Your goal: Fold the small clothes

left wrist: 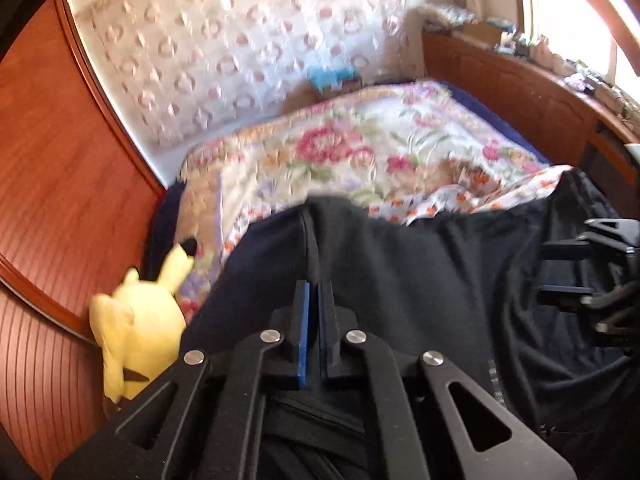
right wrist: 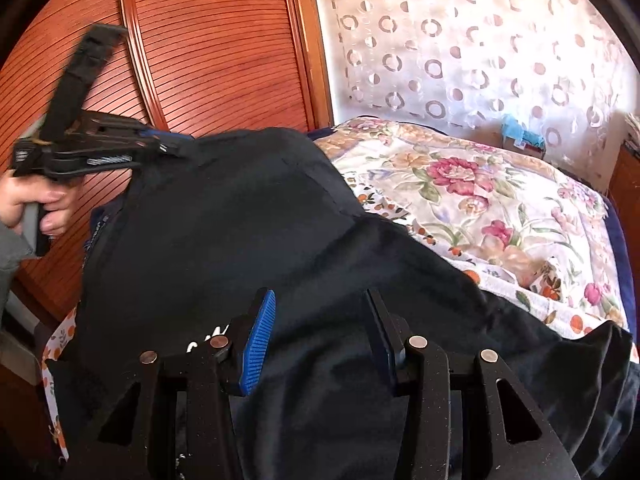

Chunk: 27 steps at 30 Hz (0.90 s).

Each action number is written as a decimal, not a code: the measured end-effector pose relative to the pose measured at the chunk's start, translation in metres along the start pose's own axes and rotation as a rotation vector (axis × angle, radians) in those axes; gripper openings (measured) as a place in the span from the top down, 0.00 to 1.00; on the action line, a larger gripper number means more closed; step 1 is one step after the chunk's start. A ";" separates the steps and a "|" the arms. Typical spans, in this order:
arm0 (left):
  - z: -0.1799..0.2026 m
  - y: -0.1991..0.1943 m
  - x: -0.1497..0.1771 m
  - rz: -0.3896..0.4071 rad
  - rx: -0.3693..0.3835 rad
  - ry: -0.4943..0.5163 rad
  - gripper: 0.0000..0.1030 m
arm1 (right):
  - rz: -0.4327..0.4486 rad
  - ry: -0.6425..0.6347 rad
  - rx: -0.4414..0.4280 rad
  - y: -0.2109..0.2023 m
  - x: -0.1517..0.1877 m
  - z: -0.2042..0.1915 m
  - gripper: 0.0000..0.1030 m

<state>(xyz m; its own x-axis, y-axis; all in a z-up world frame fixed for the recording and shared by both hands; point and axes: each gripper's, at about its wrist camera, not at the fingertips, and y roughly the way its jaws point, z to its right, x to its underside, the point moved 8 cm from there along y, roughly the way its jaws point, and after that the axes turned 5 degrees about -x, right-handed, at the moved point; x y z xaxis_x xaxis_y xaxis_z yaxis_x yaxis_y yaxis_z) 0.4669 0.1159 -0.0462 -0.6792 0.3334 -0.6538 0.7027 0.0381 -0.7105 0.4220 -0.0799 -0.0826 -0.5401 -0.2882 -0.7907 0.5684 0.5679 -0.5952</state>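
A garment [right wrist: 280, 220] lay spread on the bed [right wrist: 500, 200], over a quilt [left wrist: 360, 148]. A plush toy [left wrist: 136, 320] sat at the bed's left edge against the wardrobe [left wrist: 60, 160]. A curtain [right wrist: 460, 40] hung behind the bed, a shelf [left wrist: 520, 76] along its right.

my grippers were matte black linkage frames with round silver rivets, ribbed blue pads [right wrist: 258, 344] on the fingers, and a grey sleeve [right wrist: 10, 252] covered my wrist.

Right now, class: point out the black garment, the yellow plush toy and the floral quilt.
black garment [right wrist: 248, 220], right wrist view, its raised upper panel
yellow plush toy [left wrist: 136, 320], left wrist view, body
floral quilt [left wrist: 360, 140], left wrist view, pink flower
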 end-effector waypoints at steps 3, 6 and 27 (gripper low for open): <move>0.011 -0.032 -0.005 0.070 0.035 0.000 0.96 | 0.002 0.011 0.016 0.000 0.000 0.005 0.54; 0.029 -0.055 0.005 0.091 0.084 0.022 0.96 | 0.008 0.027 0.023 -0.001 -0.003 0.010 0.54; 0.074 -0.051 0.100 -0.042 0.212 -0.014 0.96 | -0.025 0.131 -0.118 0.079 -0.080 0.006 0.55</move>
<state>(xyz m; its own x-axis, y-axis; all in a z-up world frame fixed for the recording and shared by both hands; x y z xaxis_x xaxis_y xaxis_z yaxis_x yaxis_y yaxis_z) 0.3474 0.0772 -0.0944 -0.7105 0.3228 -0.6253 0.6147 -0.1477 -0.7748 0.5141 -0.0165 -0.0668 -0.6340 -0.2045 -0.7459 0.4811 0.6508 -0.5874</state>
